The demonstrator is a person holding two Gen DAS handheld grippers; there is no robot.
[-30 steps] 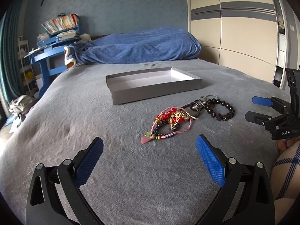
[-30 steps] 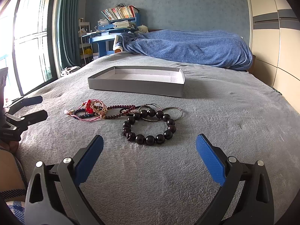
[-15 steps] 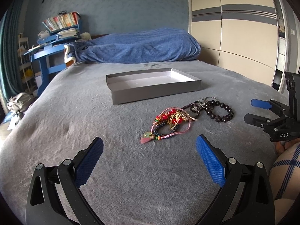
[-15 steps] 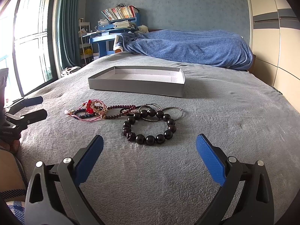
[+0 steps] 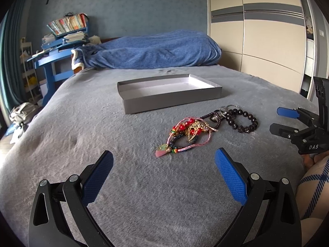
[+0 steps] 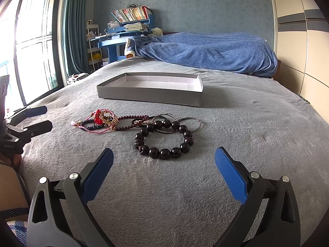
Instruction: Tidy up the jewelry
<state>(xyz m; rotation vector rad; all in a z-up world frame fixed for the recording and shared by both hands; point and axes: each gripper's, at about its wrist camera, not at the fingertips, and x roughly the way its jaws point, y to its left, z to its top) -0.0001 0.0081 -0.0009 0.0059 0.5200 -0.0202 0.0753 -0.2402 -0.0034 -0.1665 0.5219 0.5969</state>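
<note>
A pile of jewelry lies on the grey bed cover. It holds a dark bead bracelet [image 6: 164, 140] [image 5: 245, 121], thin metal rings [image 6: 189, 122], a garnet bead strand [image 6: 131, 121] and a red-and-pink cord bracelet [image 5: 185, 135] [image 6: 98, 121]. Behind the pile sits a shallow grey box [image 5: 205, 91] [image 6: 150, 95] with nothing in it. My left gripper [image 5: 164, 173] hovers open just short of the cord bracelet. My right gripper [image 6: 164, 170] hovers open just short of the dark bead bracelet. Each gripper also shows in the other's view, the left gripper [image 6: 39, 118] and the right gripper [image 5: 281, 119].
A blue blanket [image 6: 205, 51] is heaped at the far end of the bed. A blue desk with books [image 6: 127, 33] stands beyond it, a window [image 6: 30, 51] at the left, a wardrobe [image 5: 257, 41] at the right. A checked sleeve [image 5: 316, 179] shows at the edge.
Both grippers stay open and almost still. The left wrist view has drifted slightly, so the right gripper sits a little lower and further left in it.
</note>
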